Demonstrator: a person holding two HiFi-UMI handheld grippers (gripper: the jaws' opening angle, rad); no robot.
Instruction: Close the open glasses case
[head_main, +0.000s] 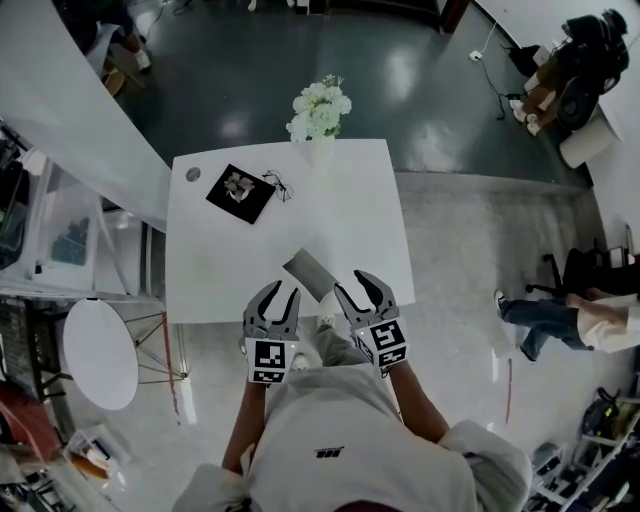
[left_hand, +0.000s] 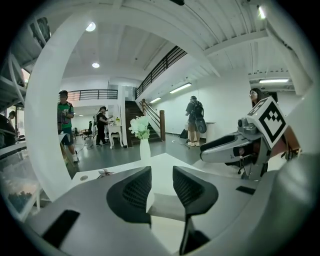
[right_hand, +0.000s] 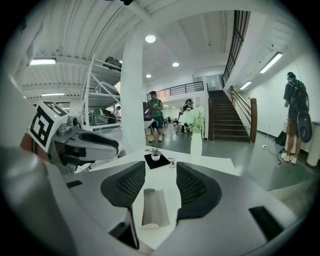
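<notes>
Grey glasses case (head_main: 310, 273) at near edge of white table (head_main: 230, 260), contents unseen

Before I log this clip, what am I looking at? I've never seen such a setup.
No robot: a person holds a two-jaw gripper in each hand. One picture looks down from a camera on the person's head; the other two come from cameras on the grippers. The left gripper and right gripper hover open and empty at the near edge of the white table. On it lie a grey glasses case, a black mat with a small pot, and a vase of white flowers.
</notes>
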